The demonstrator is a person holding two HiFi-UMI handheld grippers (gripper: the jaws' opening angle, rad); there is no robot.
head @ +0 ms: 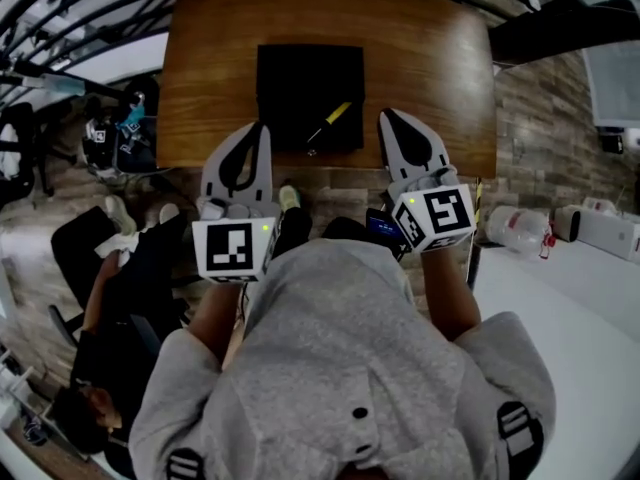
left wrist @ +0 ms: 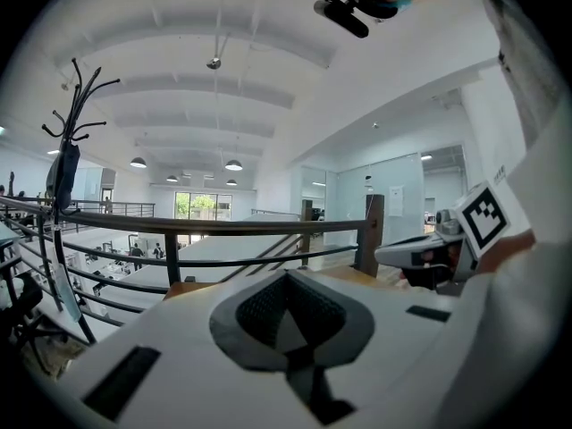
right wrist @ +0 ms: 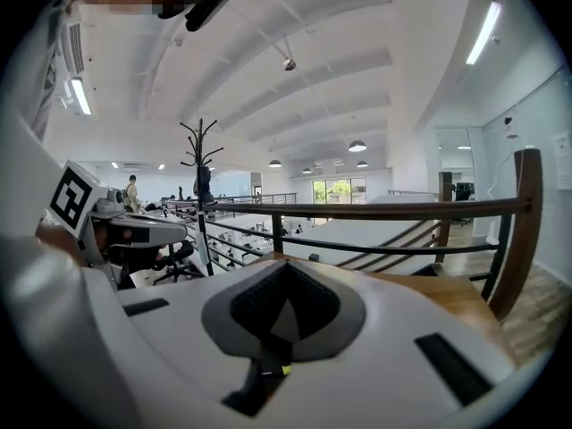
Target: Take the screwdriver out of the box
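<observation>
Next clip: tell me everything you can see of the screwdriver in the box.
The screwdriver is slim, with a yellow section and a dark one; which end is the tip is too small to tell. It lies diagonally in the black box, in its near right part, yellow end pointing away and right, dark end by the near edge. Only the box touches it.

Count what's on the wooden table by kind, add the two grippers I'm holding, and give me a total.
Black box: 1
Screwdriver, yellow handle, lying in the box: 1
Grippers: 2, the left gripper and the right gripper, both shut and empty
Total: 4
</observation>
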